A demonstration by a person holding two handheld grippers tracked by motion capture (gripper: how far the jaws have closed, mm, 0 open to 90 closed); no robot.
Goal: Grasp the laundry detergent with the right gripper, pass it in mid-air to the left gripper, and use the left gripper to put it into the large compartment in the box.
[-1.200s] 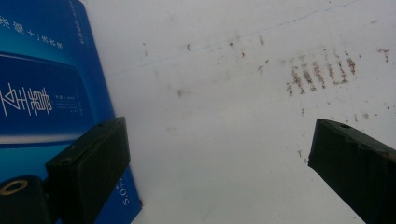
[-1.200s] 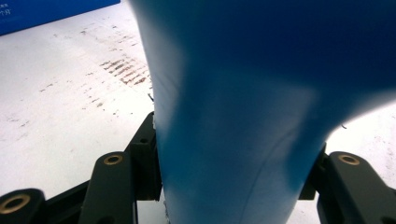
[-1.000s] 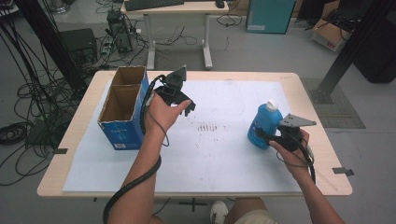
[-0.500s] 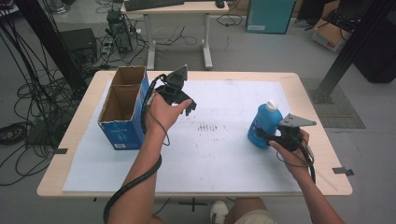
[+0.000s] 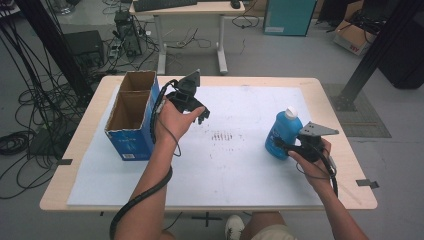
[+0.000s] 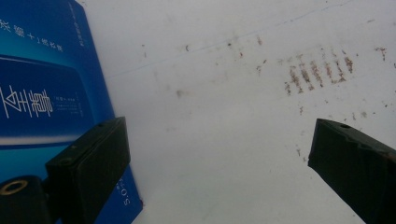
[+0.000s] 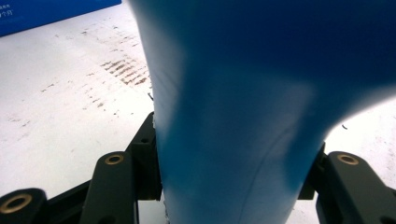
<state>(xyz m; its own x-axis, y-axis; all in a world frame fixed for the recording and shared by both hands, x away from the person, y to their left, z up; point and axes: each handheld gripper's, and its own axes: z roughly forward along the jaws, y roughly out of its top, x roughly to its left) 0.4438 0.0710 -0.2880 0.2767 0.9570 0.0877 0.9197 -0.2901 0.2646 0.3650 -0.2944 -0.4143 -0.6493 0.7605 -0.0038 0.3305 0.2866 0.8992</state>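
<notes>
One blue bottle (image 5: 283, 134), smooth, probably slippery plastic, stood right of the cardboard box (image 5: 131, 115); my right claw (image 5: 285, 146) clamped its lower body, my left claw (image 5: 200, 114) gaped empty.

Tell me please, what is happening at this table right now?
A person sits at a table covered with white paper, with a gripper in each hand. The right gripper is shut on a blue bottle with a white cap, which stands upright near the right edge. The left gripper is open and holds nothing; it hovers over the paper beside an open blue cardboard box on the left. The bottle is not yet in the box.
</notes>
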